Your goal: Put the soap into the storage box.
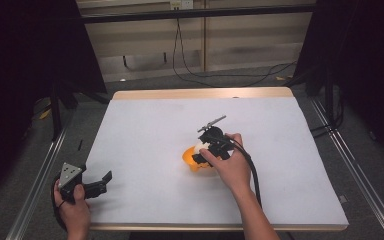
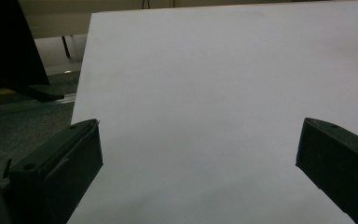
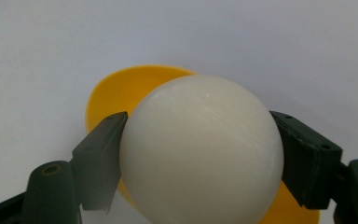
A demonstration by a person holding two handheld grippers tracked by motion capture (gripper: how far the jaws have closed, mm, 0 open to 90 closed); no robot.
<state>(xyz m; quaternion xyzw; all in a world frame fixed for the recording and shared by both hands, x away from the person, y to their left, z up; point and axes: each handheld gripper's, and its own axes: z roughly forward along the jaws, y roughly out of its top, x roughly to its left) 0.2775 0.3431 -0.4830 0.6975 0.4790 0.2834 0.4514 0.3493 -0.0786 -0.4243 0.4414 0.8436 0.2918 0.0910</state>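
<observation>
From above, your right gripper (image 1: 203, 150) sits mid-table (image 1: 145, 130) over an orange bowl (image 1: 190, 159); your left gripper (image 1: 100, 182) rests near the front-left edge. In the left gripper view, your jaws gape wide over bare white surface. In the right gripper view, your jaws clamp a white ball (image 3: 200, 151) above the bowl (image 3: 121, 93).

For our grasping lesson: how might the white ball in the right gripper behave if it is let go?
The white ball is round and smooth, so it would probably roll on the flat table. Its glossy surface may slip between the right gripper jaws. The yellow bowl beneath might catch it.
</observation>
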